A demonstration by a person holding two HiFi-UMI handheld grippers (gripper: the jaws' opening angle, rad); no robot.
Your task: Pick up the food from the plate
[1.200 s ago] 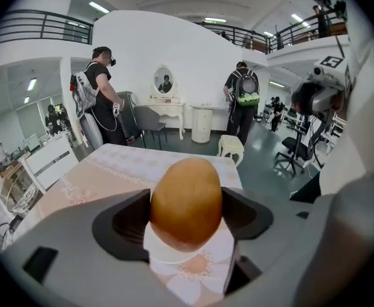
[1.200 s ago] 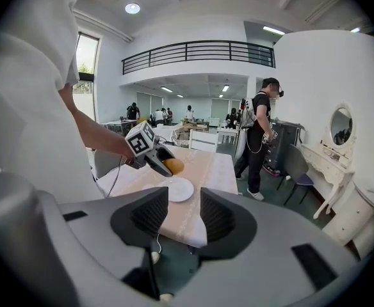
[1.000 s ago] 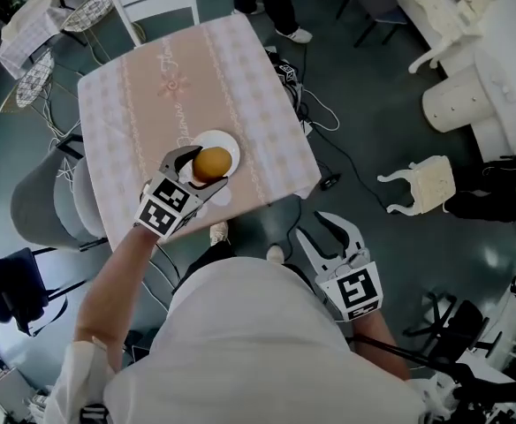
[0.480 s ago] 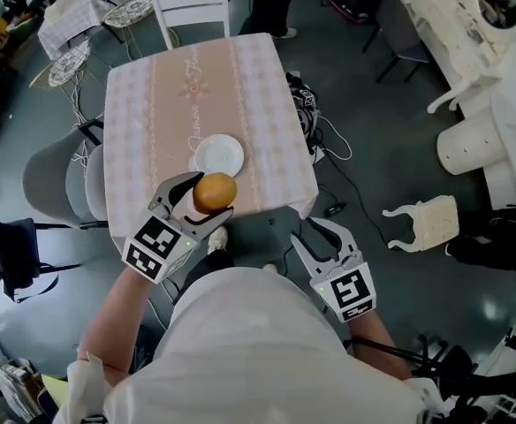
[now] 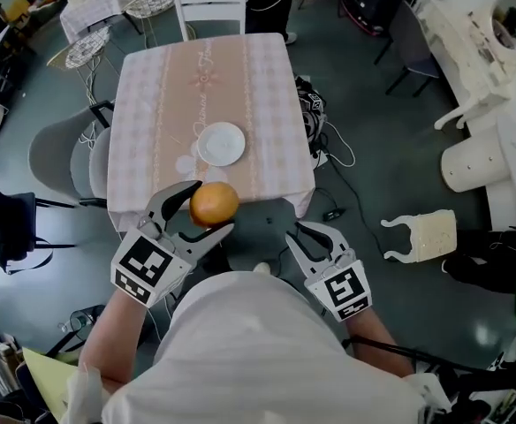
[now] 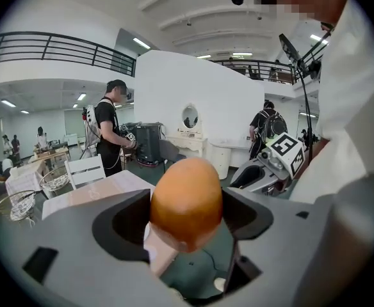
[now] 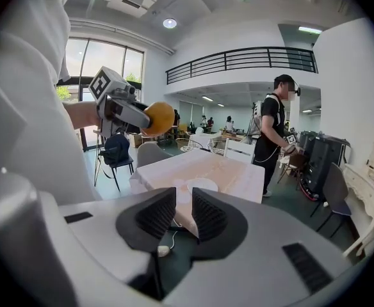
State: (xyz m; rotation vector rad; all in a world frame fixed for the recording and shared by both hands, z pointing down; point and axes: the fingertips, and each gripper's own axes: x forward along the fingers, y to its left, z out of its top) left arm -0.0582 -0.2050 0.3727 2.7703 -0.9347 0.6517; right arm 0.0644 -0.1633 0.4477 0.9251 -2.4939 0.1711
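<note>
A round orange food (image 5: 214, 204) sits between the jaws of my left gripper (image 5: 212, 207), which is shut on it and holds it in the air just past the table's near edge. In the left gripper view the food (image 6: 187, 200) fills the gap between the two pads. The white plate (image 5: 221, 143) lies bare on the pink checked table (image 5: 170, 87). My right gripper (image 5: 300, 233) hangs low at the right, over the floor. Its jaws are closing, with a narrow gap and nothing between them (image 7: 182, 213).
A white chair (image 5: 212, 3) stands at the table's far side and a grey chair (image 5: 59, 162) at its left. Cables (image 5: 315, 113) lie on the floor to the right. White furniture (image 5: 470, 25) and a cream piece (image 5: 421, 232) are further right. A person (image 7: 273, 133) stands beyond the table.
My left gripper has carried the food off the plate and back towards me, past the table's near edge. The right gripper's jaws have drawn closer together.
</note>
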